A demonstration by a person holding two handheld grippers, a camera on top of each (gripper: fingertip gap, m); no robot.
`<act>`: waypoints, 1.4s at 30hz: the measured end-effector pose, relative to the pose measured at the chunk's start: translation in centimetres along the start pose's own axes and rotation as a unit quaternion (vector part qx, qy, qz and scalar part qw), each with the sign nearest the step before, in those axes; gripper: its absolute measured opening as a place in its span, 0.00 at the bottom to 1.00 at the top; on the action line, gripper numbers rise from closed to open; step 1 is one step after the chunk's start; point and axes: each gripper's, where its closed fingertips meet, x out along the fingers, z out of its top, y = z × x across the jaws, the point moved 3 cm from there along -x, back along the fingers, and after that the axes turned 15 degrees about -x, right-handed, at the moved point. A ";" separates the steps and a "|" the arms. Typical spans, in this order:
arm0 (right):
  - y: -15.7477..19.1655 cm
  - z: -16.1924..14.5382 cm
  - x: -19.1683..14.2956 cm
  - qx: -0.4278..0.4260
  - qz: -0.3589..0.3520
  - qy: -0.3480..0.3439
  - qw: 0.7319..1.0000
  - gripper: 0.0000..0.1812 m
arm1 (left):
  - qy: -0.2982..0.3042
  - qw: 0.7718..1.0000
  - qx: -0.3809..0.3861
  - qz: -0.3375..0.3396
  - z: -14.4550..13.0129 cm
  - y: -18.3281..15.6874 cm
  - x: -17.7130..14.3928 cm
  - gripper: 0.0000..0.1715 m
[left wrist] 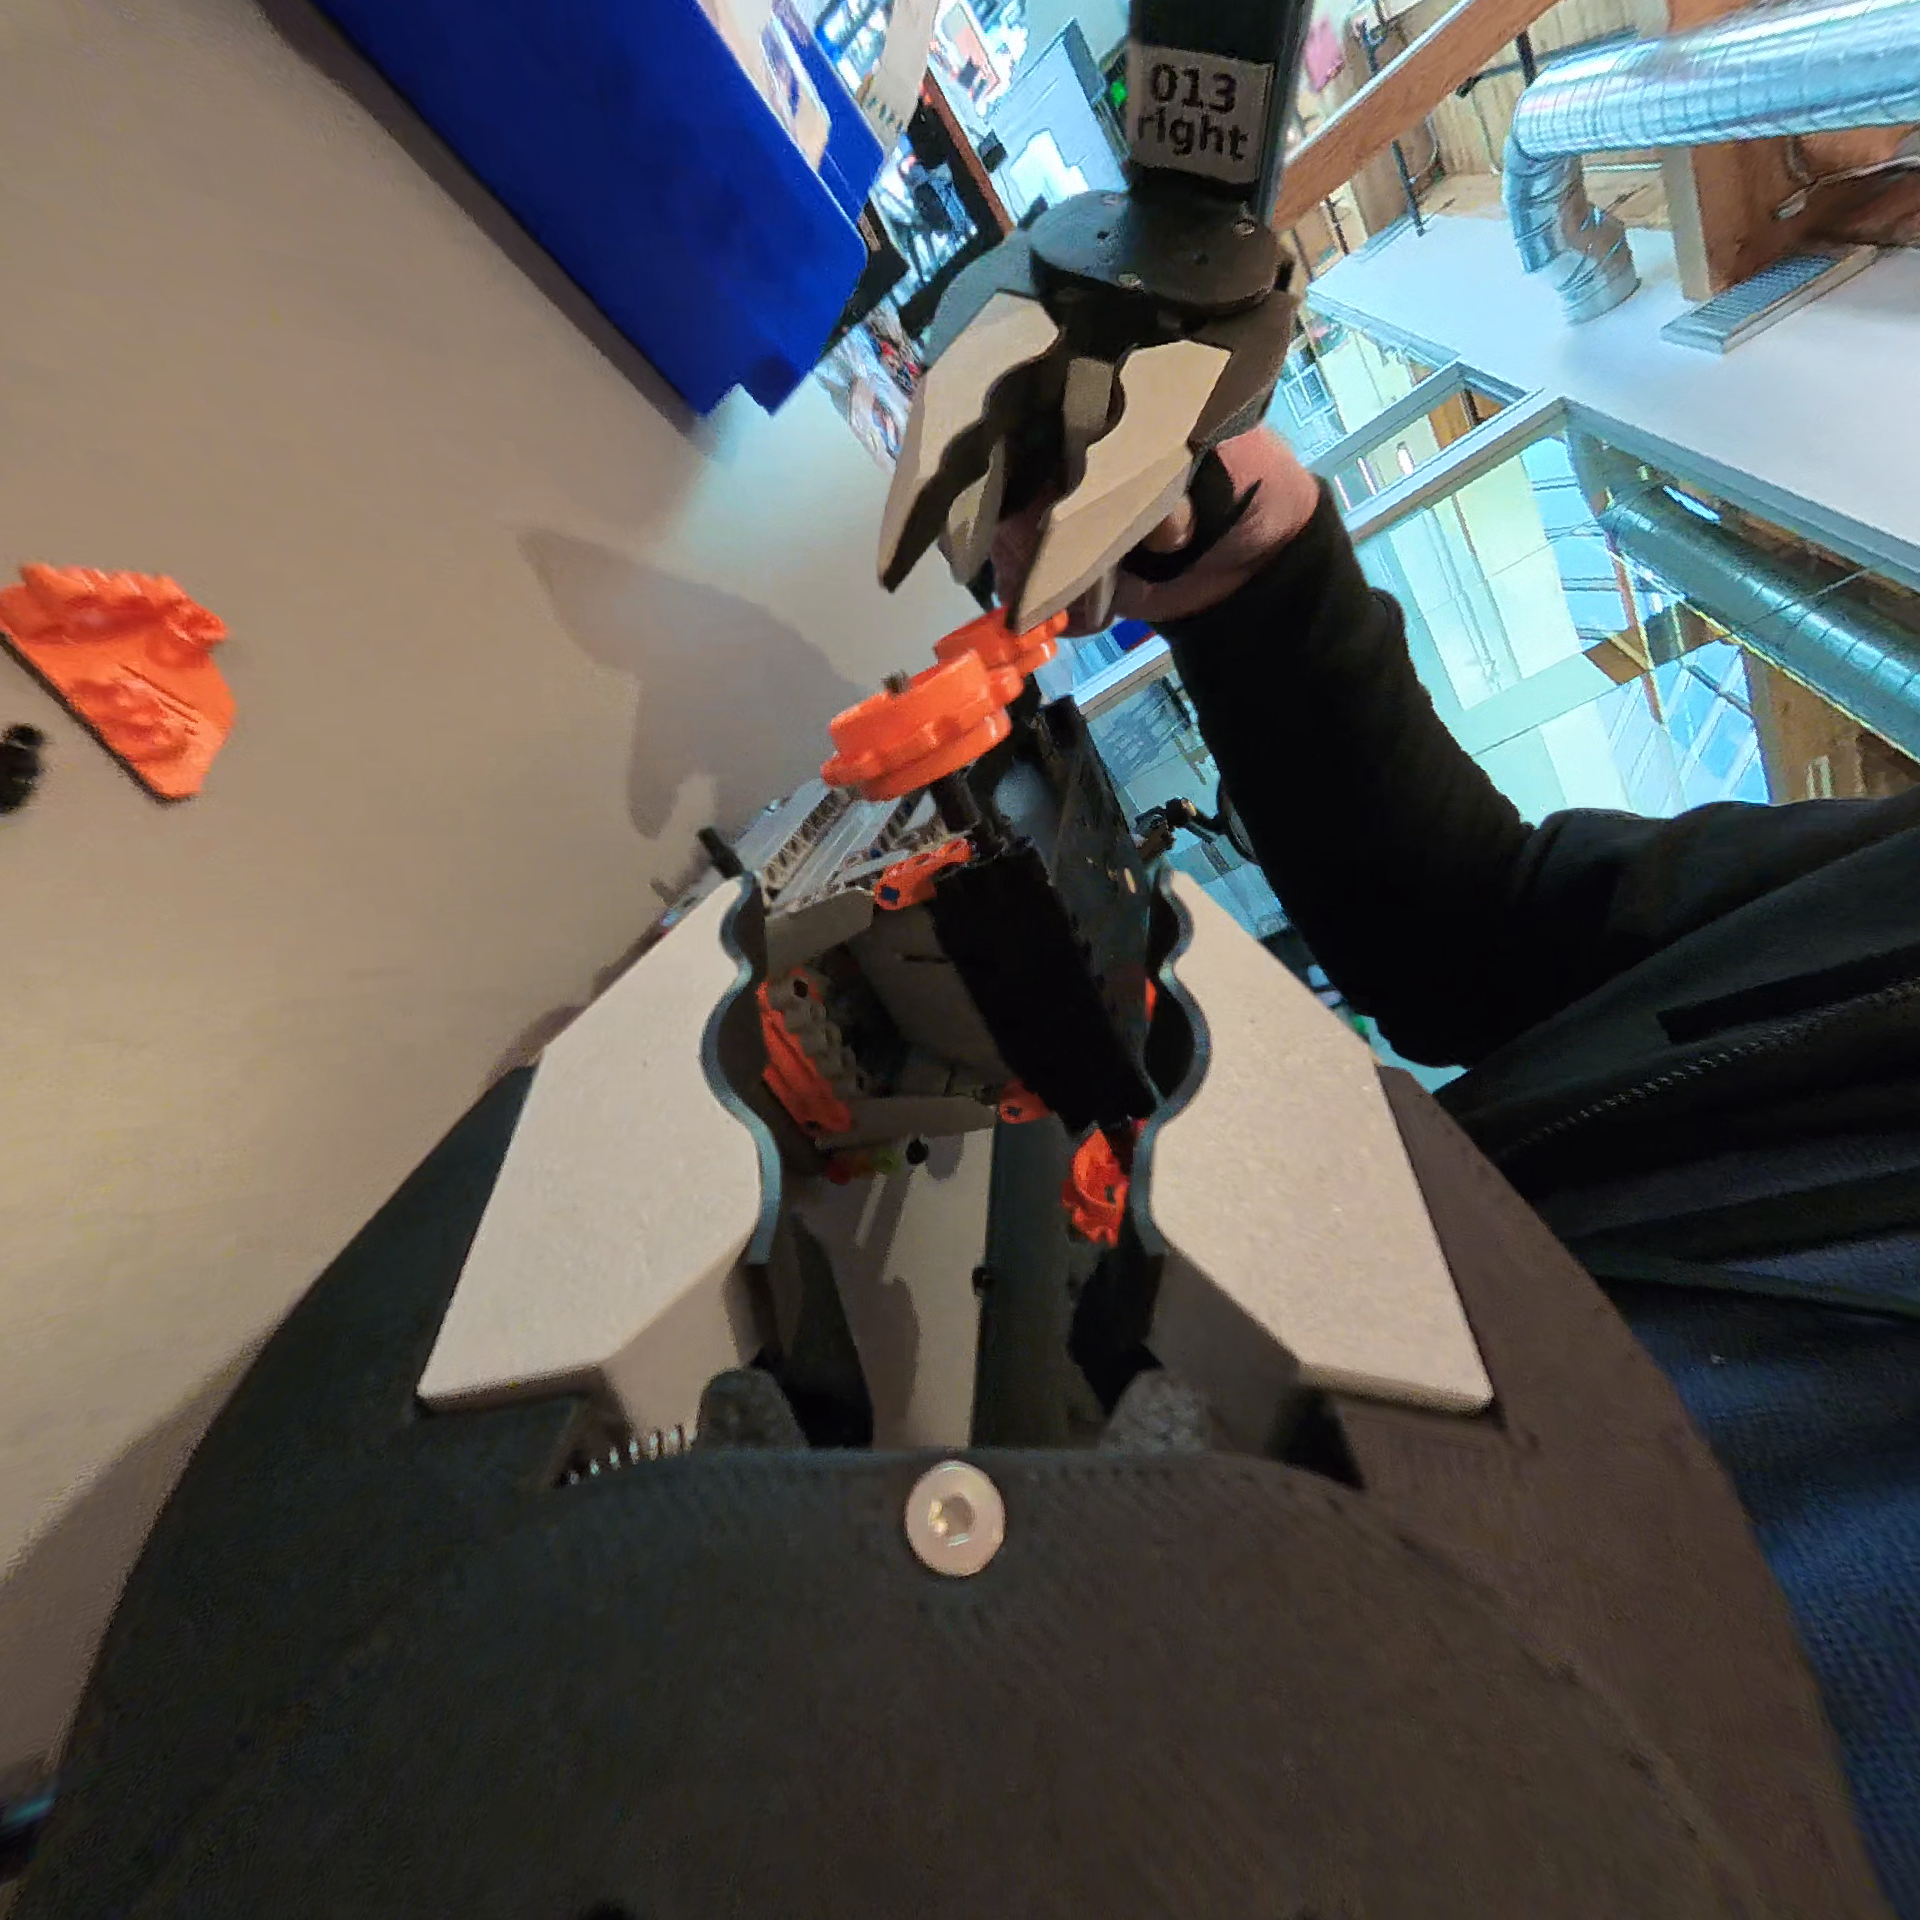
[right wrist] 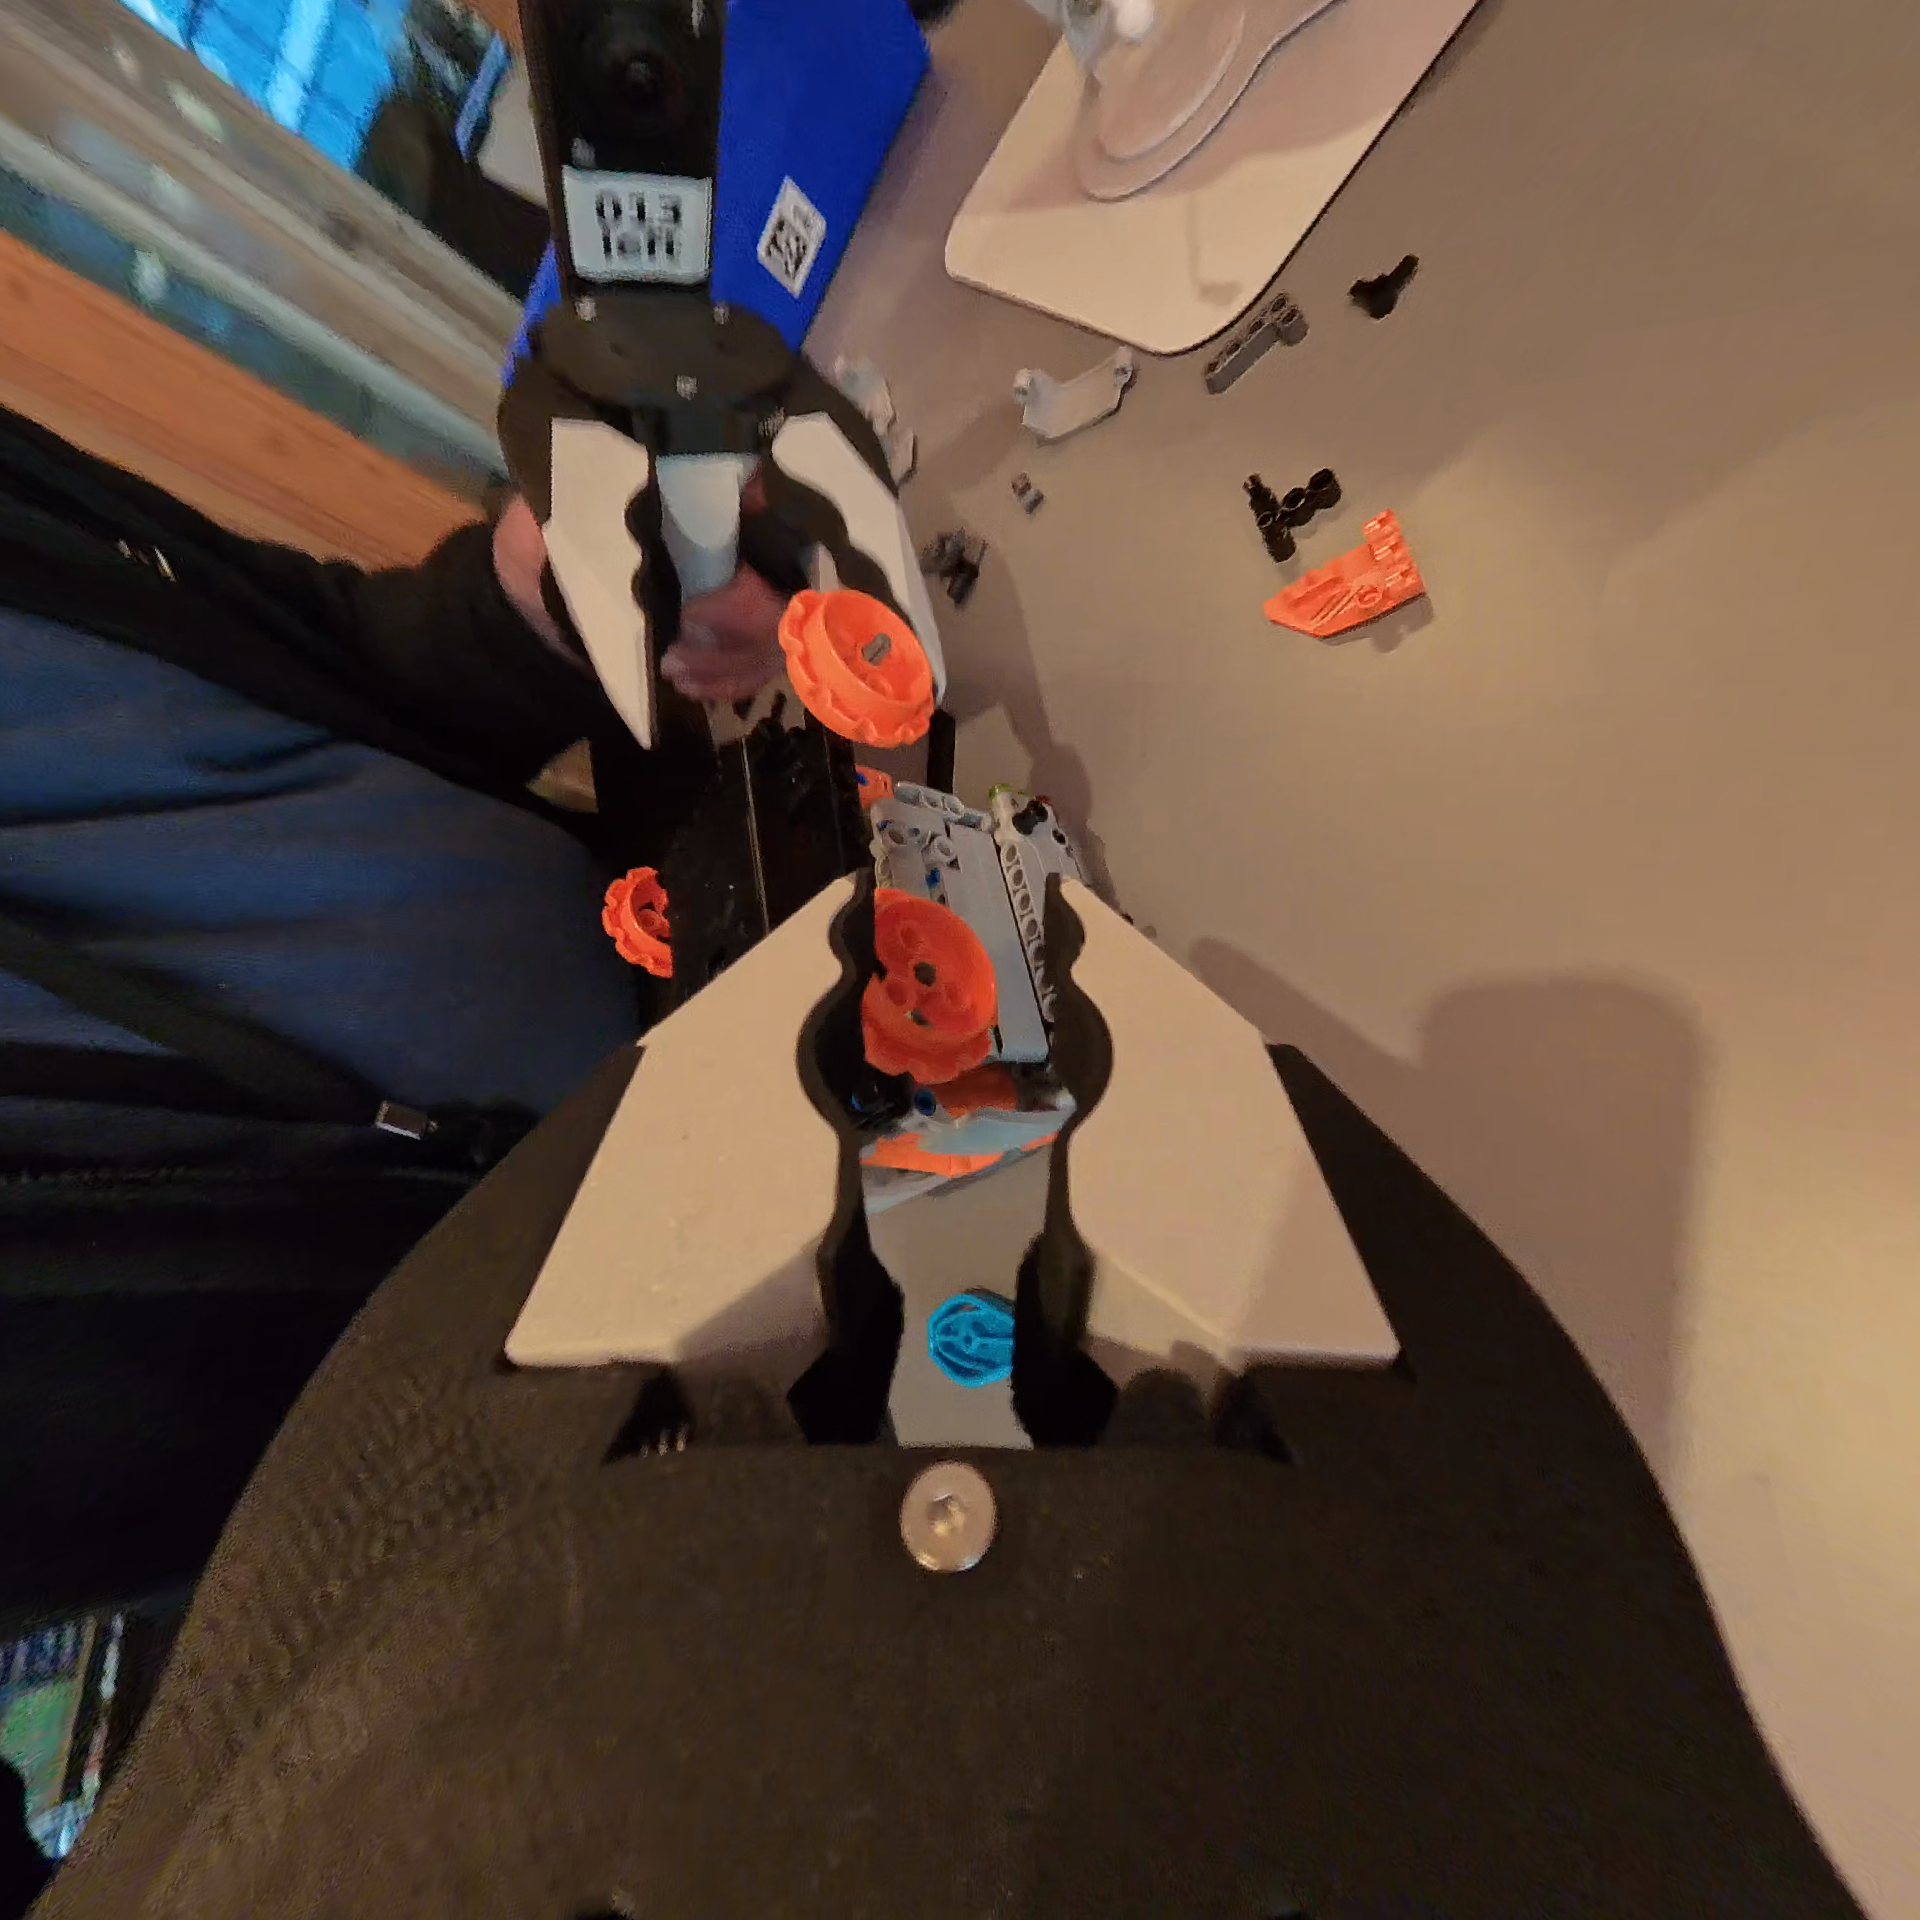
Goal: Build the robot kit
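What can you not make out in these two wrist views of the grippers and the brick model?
- Left wrist view: whether the right gripper grips the small orange wheel; its fingertip covers the contact.
- Left wrist view: a black piece, cut off by the left edge.
- Right wrist view: the lower part of the brick model, behind the right gripper's own fingers.
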 end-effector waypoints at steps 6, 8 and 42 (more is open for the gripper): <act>1.0 -1.9 -1.7 0.039 0.007 -0.057 0.998 0.19 | 0.028 0.999 0.019 0.016 -1.3 -0.3 2.3 0.33; 1.6 -2.6 -2.2 0.050 0.007 -0.074 0.996 0.22 | 0.029 0.998 0.042 0.033 -1.2 -0.2 2.6 0.27; 8.5 -4.5 5.2 0.090 -0.098 -0.244 0.961 0.23 | 0.229 0.835 0.303 0.399 -5.3 0.0 3.0 0.87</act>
